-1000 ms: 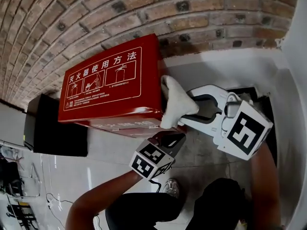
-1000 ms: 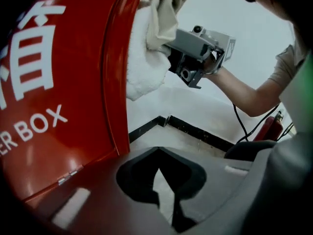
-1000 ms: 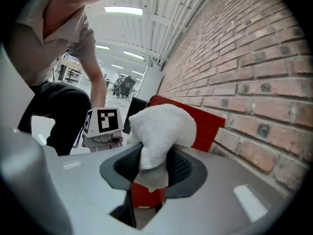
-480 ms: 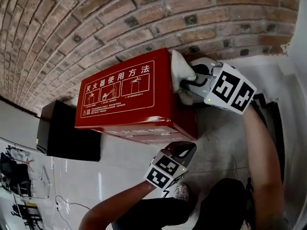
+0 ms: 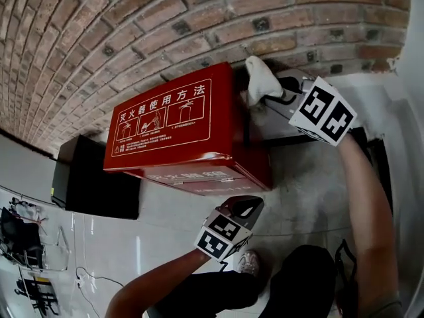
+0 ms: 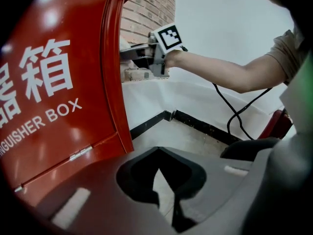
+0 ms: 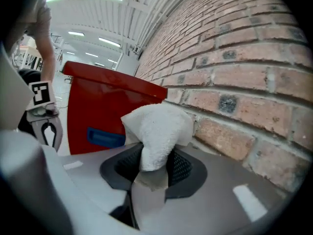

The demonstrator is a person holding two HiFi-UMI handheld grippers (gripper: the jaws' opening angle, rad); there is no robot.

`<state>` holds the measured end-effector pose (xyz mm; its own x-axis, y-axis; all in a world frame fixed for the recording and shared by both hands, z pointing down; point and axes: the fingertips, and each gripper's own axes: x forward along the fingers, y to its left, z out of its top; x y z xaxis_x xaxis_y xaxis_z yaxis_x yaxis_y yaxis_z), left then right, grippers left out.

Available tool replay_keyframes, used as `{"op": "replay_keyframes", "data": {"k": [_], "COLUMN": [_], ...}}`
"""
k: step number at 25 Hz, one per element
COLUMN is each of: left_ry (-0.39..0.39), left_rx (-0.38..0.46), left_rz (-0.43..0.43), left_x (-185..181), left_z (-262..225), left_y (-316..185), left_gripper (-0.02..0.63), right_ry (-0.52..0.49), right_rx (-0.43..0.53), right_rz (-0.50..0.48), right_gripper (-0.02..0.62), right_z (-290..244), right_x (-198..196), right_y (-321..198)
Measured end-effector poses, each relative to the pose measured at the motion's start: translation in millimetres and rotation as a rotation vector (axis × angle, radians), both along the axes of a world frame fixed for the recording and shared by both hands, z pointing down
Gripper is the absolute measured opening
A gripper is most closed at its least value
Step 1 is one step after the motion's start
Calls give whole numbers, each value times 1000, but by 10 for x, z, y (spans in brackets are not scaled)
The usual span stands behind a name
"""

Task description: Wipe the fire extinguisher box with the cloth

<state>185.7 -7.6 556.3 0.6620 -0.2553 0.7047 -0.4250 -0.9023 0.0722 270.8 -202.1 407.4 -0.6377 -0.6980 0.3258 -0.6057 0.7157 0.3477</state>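
Red glossy metal: the fire extinguisher box point(image 5: 179, 138) stands on a pale floor point(image 5: 311, 184) against a brick wall point(image 5: 99, 38), with a black case point(image 5: 93, 177) just beside its left end; the right gripper point(image 5: 270, 93) has its jaws clamped on a bunched white cloth point(image 5: 260, 77), which sits at the box's far right corner, close to the wall; whether the cloth presses on the metal or only hovers beside it cannot be told; the left gripper point(image 5: 242, 207) hangs near the box's front right corner, jaws drawn together with nothing between them, touching nothing. By the look of it, the step in hand is wiping the right end panel, with the cloth at its rear edge; the next move likely calls for pressing the cloth flat on the red side and drawing it toward the front, with the jaws kept off the brick. Writing: the top panel bears white characters, 灭火器使用方法, above three framed pictograms point(image 5: 162, 116) and print too small to read; the left gripper view shows large white characters 器箱 and the cut-off English "NGUISHER BOX"; a blue patch point(image 7: 105, 137) on the end panel shows no legible text.
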Motion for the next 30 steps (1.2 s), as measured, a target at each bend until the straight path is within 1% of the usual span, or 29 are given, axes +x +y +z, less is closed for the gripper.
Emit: {"op": "replay_keyframes", "data": {"k": [1, 3, 7, 9, 10, 13, 17, 21, 25, 27, 30], "left_ry": [-1, -15, -26, -26, -28, -20, -8, -21, -40, -44, -58], "left_rx": [-5, -5, -26, -16, -10, -6, 13, 27, 14, 8, -3], "left_rz": [-11, -30, -72, -92, -101, -123, -128, -117, -122, -120, -88], "left_x": [-8, -33, -26, -37, -48, -33, 9, 61, 61, 50, 35], "left_z": [20, 75, 126, 139, 146, 172, 223, 280, 361, 381, 437], "left_y": [-6, -31, -33, -42, -36, 3, -1, 33, 57, 86, 196], "left_gripper": [0, 0, 0, 0, 0, 0, 0, 0, 0, 0, 0], "right_ry": [10, 21, 18, 29, 34, 30, 54, 61, 70, 67, 74], "right_rx": [-5, -17, -66, -88, -93, -108, -117, -152, -195, -220, -233], "right_rz": [-27, -114, -320, -384, -394, -378, -316, -249, -144, -103, -68], "right_gripper": [150, 150, 150, 150, 152, 151, 149, 149, 147, 147, 147], "right_z": [31, 102, 290, 407, 463, 568, 684, 873, 1131, 1251, 1383], "right_x": [21, -26, -382, -588, -671, -764, -671, -557, -408, -368, -323], "right_y": [155, 498, 1131, 1341, 1387, 1337, 1106, 699, 199, 49, -70]}}
